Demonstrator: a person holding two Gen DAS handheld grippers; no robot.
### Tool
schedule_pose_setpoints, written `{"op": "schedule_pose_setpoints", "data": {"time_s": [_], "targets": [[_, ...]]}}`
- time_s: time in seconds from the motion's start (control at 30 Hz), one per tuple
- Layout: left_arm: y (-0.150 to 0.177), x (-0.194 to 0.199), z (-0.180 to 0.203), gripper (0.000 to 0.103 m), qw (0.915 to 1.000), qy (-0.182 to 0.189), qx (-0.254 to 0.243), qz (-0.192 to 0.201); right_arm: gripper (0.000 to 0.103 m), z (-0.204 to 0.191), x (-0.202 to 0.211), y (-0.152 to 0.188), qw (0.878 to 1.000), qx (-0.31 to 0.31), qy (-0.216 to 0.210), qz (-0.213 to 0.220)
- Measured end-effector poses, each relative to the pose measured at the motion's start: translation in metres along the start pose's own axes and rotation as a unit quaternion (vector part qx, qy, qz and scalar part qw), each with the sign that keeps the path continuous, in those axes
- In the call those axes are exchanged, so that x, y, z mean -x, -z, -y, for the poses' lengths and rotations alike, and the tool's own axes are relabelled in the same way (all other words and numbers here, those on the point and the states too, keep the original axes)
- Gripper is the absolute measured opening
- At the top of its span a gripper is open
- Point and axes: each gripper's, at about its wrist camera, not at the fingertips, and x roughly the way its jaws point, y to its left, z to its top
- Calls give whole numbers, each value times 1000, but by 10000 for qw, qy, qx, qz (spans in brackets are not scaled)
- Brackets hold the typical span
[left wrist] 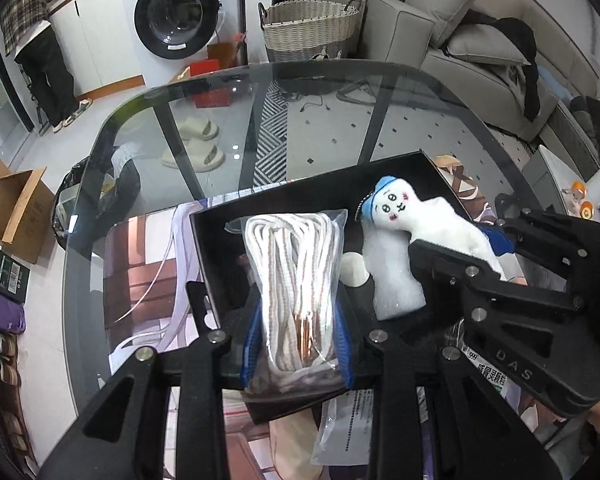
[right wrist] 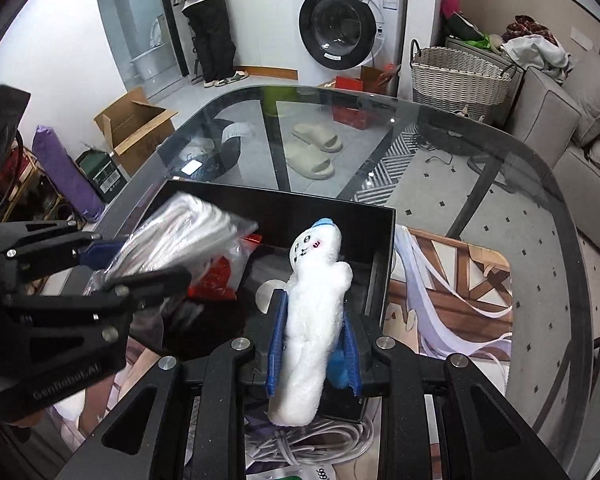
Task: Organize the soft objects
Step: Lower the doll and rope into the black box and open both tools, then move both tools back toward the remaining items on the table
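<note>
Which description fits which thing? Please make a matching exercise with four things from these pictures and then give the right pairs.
Things:
1. bag of white cord
2. white plush toy
3. black box
4. woven basket

Descriptions:
A. on the floor beyond the table
B. clamped in the right gripper
C. on the glass table, open at the top
D. clamped in the left gripper

Pairs: 1-D, 2-B, 3-C, 4-A

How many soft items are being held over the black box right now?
2. The bagged white rope is clamped in the left gripper; the white plush toy is clamped in the right gripper. Both are over the black box; its floor is partly hidden.
</note>
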Motion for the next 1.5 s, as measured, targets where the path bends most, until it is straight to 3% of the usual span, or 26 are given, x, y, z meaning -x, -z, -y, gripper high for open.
{"op": "schedule_pose_setpoints", "data": {"time_s": [0.3, 0.5, 0.7, 0.8, 0.93, 1.13, 1.27, 1.3, 1.33, 1.37, 1.5], "targets": [[-11, -7, -8, 30, 9991, -156, 190, 359, 25, -12, 2, -5, 9992, -117, -222, 312], [-10, -17, -7, 33, 9997, 103, 210, 53, 25, -12, -3, -9, 9994, -193, -130, 252], [-6, -18, -2, 38, 9998, 68, 195, -63, 26, -10, 0, -3, 9999, -77, -36, 107], [-7, -13, 1, 42, 9999, 49, 107, 35, 26, -9, 2, -3, 9999, -122, -59, 93], [-8, 3, 0, 55, 9995, 75, 129, 281, 26, -5, 10, -5, 9995, -244, -90, 154], [0, 27, -3, 55, 9987, 357, 104, 362, 26, -3, 25, 0, 9996, -202, -147, 159], [15, 53, 4, 61, 9945, 894, -296, 455, 28, -2, 49, 7, 9991, -114, -261, 328], [20, 58, 7, 66, 9924, 1039, -476, 445, 32, -2, 56, 11, 9990, -46, -278, 360], [29, 64, 10, 80, 9891, 1204, -732, 433, 35, -2, 61, 14, 9989, 1, -295, 375], [37, 68, 13, 84, 9867, 1278, -902, 447, 41, -2, 66, 20, 9987, 66, -324, 384], [76, 74, 23, 84, 9759, 1519, -1548, 239, 50, -1, 76, 49, 9982, 282, -482, 222]]}}
